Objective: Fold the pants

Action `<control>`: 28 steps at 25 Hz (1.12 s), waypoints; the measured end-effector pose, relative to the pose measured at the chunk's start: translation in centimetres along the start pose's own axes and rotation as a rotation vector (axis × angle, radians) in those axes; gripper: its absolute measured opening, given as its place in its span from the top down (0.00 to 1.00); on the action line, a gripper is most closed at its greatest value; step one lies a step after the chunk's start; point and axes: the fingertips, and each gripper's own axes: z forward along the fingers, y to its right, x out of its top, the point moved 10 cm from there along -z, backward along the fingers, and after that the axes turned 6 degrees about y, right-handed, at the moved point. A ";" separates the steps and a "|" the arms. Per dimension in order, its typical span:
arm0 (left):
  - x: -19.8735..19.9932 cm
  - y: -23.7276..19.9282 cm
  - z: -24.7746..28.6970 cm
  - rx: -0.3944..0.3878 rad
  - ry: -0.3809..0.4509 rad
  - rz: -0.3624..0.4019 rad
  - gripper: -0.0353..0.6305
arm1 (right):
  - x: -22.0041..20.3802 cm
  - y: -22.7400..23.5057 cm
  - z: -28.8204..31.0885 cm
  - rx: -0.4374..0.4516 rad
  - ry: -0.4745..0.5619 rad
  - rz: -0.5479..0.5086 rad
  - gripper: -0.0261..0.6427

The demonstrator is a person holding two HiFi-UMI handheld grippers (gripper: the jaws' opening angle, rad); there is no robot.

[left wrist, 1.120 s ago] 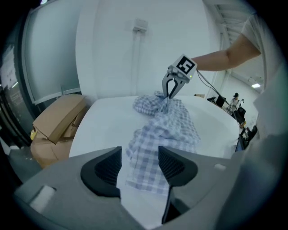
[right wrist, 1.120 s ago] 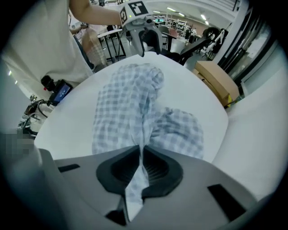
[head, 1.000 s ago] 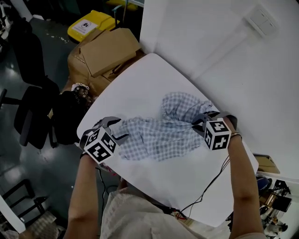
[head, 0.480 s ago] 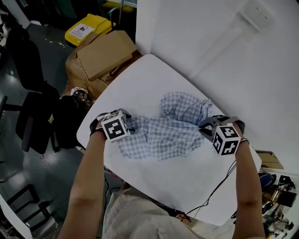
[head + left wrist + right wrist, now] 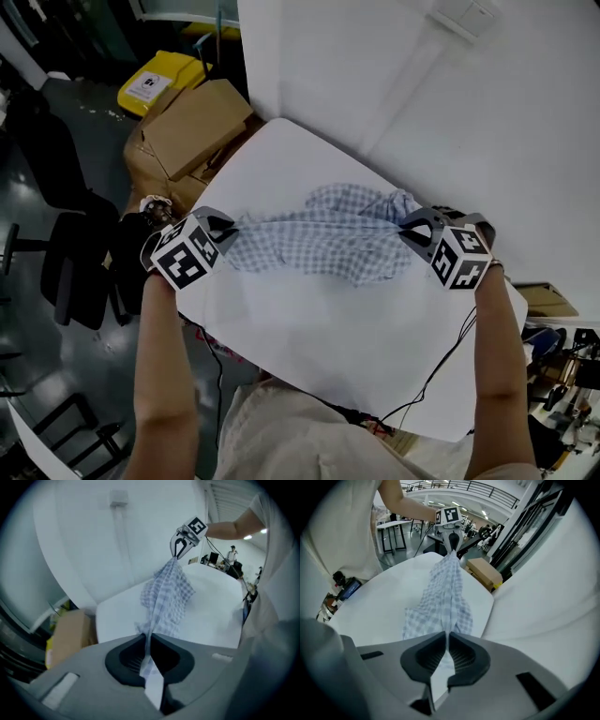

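The pants (image 5: 319,246), blue-and-white checked cloth, hang stretched in a band between my two grippers over the white table (image 5: 356,337). My left gripper (image 5: 228,230) has just been closing and is now shut on the left end of the cloth. In the left gripper view its jaws (image 5: 147,641) pinch a thin edge of the pants (image 5: 166,592), which run up to the right gripper (image 5: 179,550). My right gripper (image 5: 411,231) is shut on the right end. In the right gripper view, the cloth (image 5: 443,597) sits between its jaws (image 5: 446,641) and leads to the left gripper (image 5: 452,543).
The table stands against a white wall (image 5: 422,112). Cardboard boxes (image 5: 192,127) and a yellow bin (image 5: 155,80) sit beyond its left corner, a black chair (image 5: 80,272) to the left. A thin cable (image 5: 441,361) trails across the table's near right part.
The left gripper went from open beside the pants to shut on their left end. Both grippers rose and drew apart, pulling the crumpled cloth into a taut band.
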 end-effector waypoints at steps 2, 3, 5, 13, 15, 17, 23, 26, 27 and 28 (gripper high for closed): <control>2.2 -0.8 -3.5 0.169 0.028 0.090 0.90 | 0.7 0.9 -1.8 -0.091 0.019 0.003 0.91; 3.1 -0.8 -5.0 0.262 0.049 0.143 0.90 | 1.2 1.1 -2.8 -0.147 0.029 0.003 0.91; 3.5 0.2 -6.9 0.435 0.081 0.246 0.90 | 2.3 0.8 -4.2 -0.265 0.047 -0.005 0.91; -10.5 11.0 -0.2 0.325 -0.039 0.152 0.90 | 5.9 -13.5 3.3 -0.208 -0.008 -0.011 0.91; -13.4 13.1 0.9 0.234 -0.048 0.071 0.90 | 5.9 -17.1 6.1 -0.112 -0.038 0.004 0.91; -14.9 13.9 1.0 0.200 -0.042 0.020 0.80 | 5.7 -18.8 7.5 -0.071 -0.052 0.047 0.91; -17.5 13.6 -1.0 0.184 -0.018 -0.144 0.70 | 5.6 -19.8 8.3 -0.027 -0.079 0.095 0.86; -17.8 13.2 -2.5 0.210 0.058 -0.271 0.70 | 5.8 -20.4 8.2 0.010 -0.083 0.106 0.76; -17.7 13.0 -2.9 0.214 0.092 -0.312 0.70 | 5.8 -20.6 8.1 0.015 -0.080 0.108 0.74; -17.5 12.7 -3.1 0.210 0.123 -0.345 0.70 | 5.9 -20.6 7.8 0.015 -0.073 0.117 0.72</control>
